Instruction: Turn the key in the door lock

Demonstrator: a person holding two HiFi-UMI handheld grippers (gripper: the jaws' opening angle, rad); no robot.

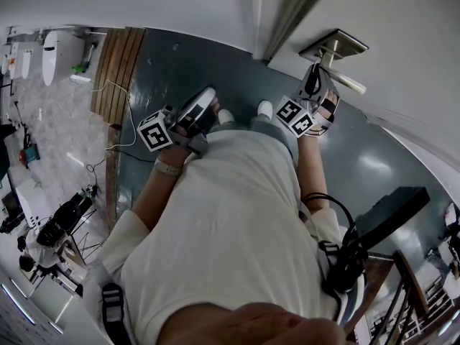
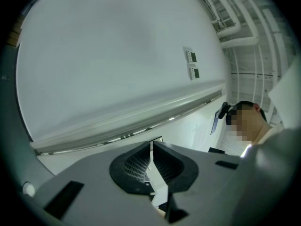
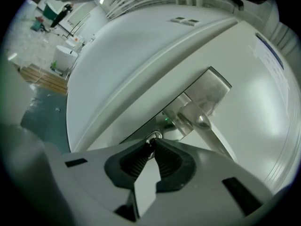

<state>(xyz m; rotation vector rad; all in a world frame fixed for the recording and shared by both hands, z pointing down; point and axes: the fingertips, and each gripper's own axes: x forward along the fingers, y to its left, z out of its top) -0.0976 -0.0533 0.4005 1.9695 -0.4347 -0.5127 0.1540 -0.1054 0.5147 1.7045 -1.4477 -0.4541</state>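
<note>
Two black ribbed pads (image 3: 135,165) of the right gripper (image 3: 151,144) meet at their tips and pinch the small silver metal key (image 3: 153,136). I see only the shiny head of the key; it sits in the lock of the white door (image 3: 256,102). Just beside the key a small green light (image 3: 165,118) glows. Next to the light there is the brushed silver lever handle (image 3: 207,128) on its rectangular metal plate (image 3: 214,88).

From the head view, the right gripper (image 1: 315,81) is at the door, close under the same handle (image 1: 346,82).

Jaws of the left gripper (image 2: 151,146) stand narrow, tips together, and I find nothing between them. It looks at a plain white wall (image 2: 108,55) with two small wall panels (image 2: 192,64). In the head view the left gripper (image 1: 205,103) hangs over the dark grey-green floor (image 1: 180,70), well apart from the handle. Farther to the left lies a strip of brown wooden slats (image 1: 115,70).
</note>
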